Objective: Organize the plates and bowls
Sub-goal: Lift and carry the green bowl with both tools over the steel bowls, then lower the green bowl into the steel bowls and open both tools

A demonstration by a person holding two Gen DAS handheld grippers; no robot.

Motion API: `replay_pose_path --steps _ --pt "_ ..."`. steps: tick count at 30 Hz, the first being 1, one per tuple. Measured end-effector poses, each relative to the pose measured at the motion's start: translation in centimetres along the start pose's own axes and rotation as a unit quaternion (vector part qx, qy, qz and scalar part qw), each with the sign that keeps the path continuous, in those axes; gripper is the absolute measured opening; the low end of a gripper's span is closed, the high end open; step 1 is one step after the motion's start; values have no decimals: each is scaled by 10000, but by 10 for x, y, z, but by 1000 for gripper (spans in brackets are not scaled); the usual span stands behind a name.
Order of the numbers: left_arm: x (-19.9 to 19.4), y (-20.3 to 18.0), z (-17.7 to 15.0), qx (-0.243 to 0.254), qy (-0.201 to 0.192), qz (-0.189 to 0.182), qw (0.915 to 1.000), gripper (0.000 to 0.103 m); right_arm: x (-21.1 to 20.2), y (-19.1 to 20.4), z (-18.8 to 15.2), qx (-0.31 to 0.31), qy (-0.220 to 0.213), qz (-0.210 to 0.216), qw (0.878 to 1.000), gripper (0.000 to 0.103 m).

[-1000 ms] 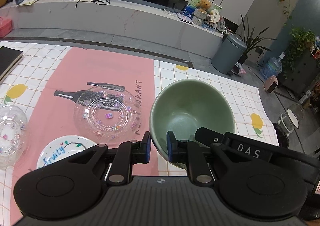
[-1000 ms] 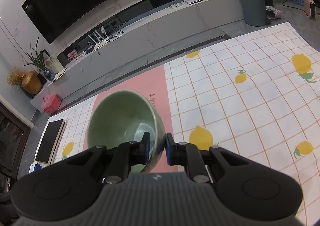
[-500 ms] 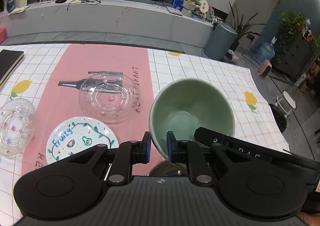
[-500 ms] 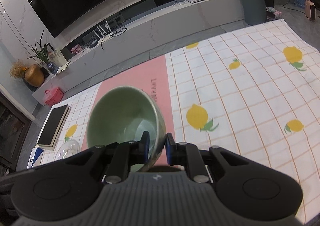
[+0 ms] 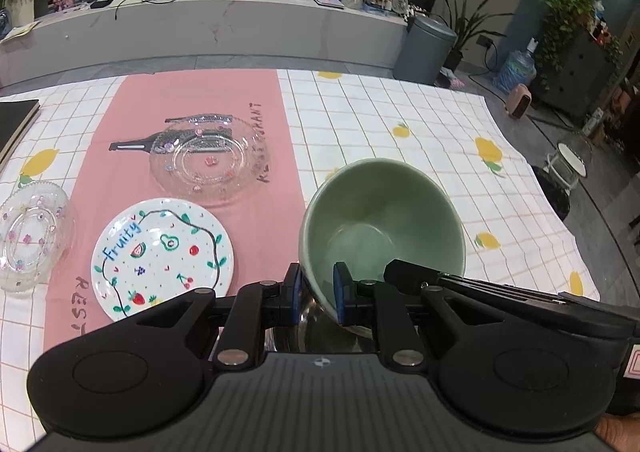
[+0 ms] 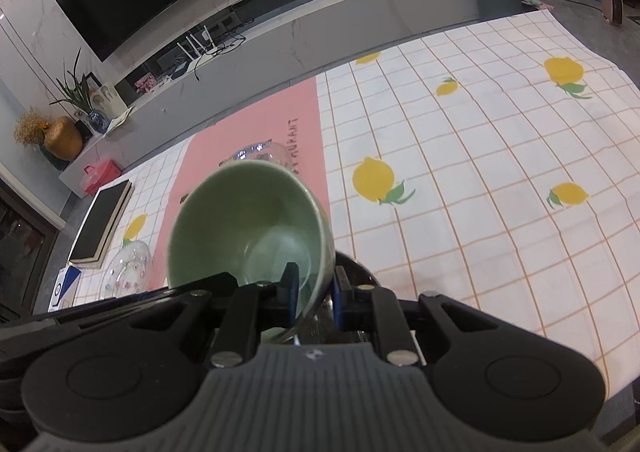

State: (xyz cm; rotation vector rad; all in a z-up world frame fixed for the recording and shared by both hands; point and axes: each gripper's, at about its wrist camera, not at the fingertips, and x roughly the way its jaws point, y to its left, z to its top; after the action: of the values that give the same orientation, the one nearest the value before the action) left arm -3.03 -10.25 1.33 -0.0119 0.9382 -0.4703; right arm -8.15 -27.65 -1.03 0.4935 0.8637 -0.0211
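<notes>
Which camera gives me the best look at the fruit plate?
Left wrist view: the fruit plate lies whole and unblocked on the pink mat. In the right wrist view it doesn't show at all; the green bowl fills that side.

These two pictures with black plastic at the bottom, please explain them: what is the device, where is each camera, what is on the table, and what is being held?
A person carries two handheld grippers, each with a camera looking along its two fingers. In the left gripper's picture and the right gripper's picture, both are shut on the rim of one green bowl, from opposite sides. Under the bowl something dark and shiny shows, which I cannot identify. On the lemon tablecloth and pink mat lie a clear glass plate, a white "fruity" plate and a clear glass bowl.
</notes>
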Motion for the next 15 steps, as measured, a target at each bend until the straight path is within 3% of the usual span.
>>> replay_pose_path --steps 15 --pt "5 -3 -16 213 299 27 9993 18 4 -6 -17 -36 304 -125 9995 15"
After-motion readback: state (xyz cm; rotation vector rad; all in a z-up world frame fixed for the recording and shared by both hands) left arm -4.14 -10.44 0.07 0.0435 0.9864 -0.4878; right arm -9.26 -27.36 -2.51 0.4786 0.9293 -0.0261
